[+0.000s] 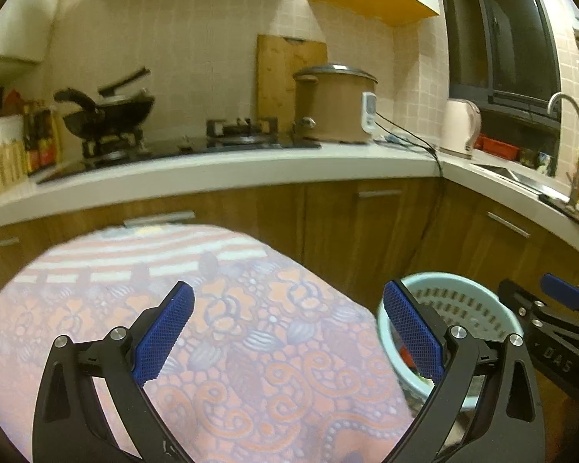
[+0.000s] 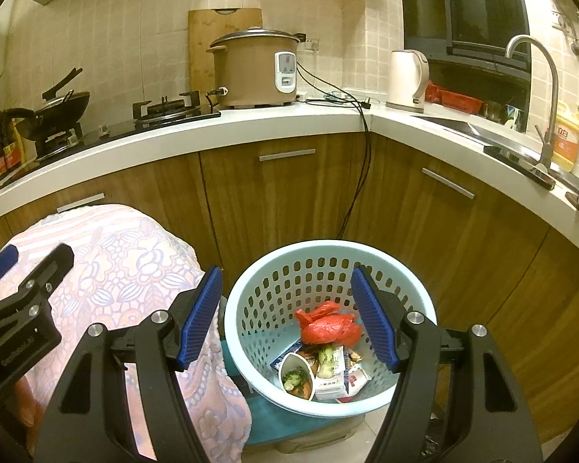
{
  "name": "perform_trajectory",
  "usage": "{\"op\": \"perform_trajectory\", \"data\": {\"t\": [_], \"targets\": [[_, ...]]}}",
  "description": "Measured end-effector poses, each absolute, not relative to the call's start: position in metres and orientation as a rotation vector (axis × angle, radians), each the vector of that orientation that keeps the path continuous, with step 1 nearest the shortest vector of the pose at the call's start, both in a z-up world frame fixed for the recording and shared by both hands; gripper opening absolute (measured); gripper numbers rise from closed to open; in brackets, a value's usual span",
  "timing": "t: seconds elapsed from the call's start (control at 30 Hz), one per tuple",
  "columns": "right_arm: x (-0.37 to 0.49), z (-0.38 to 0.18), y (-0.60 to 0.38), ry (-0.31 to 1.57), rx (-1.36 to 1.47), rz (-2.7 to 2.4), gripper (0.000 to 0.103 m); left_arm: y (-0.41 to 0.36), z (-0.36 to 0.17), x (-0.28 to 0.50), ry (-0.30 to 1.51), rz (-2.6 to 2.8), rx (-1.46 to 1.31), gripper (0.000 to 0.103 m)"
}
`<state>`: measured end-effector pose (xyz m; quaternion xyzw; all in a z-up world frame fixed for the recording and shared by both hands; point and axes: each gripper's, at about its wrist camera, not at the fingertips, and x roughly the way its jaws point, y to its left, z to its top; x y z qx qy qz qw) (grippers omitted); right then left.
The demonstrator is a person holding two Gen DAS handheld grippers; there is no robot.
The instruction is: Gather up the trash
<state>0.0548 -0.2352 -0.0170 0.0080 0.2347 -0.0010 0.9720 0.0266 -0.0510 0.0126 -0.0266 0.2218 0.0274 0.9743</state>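
Observation:
A pale blue perforated trash basket (image 2: 251,308) stands on the floor by the cabinets. Inside lie a red plastic bag (image 2: 328,326), a paper cup with food scraps (image 2: 295,374) and cartons (image 2: 330,384). My right gripper (image 2: 287,318) hangs open above the basket, nothing between its blue pads (image 2: 202,316). My left gripper (image 1: 287,335) is open and empty over a pink floral cloth (image 1: 231,347); the basket (image 1: 455,301) shows behind its right finger. Each gripper shows at the edge of the other's view.
The cloth-covered surface (image 2: 135,262) lies left of the basket. Behind runs an L-shaped white counter (image 2: 289,127) over wooden cabinets, with a rice cooker (image 2: 254,71), kettle (image 2: 407,79), wok on a gas hob (image 2: 58,110), sink tap (image 2: 536,77) and a dangling black cord (image 2: 361,177).

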Motion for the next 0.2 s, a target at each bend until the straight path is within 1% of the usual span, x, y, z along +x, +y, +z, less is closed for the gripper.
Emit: {"op": "perform_trajectory", "data": {"t": [0.2], "targets": [[0.0472, -0.0110, -0.2338, 0.456, 0.010, -0.001, 0.065, -0.0500, 0.0180, 0.0168, 0.450, 0.039, -0.060, 0.095]]}}
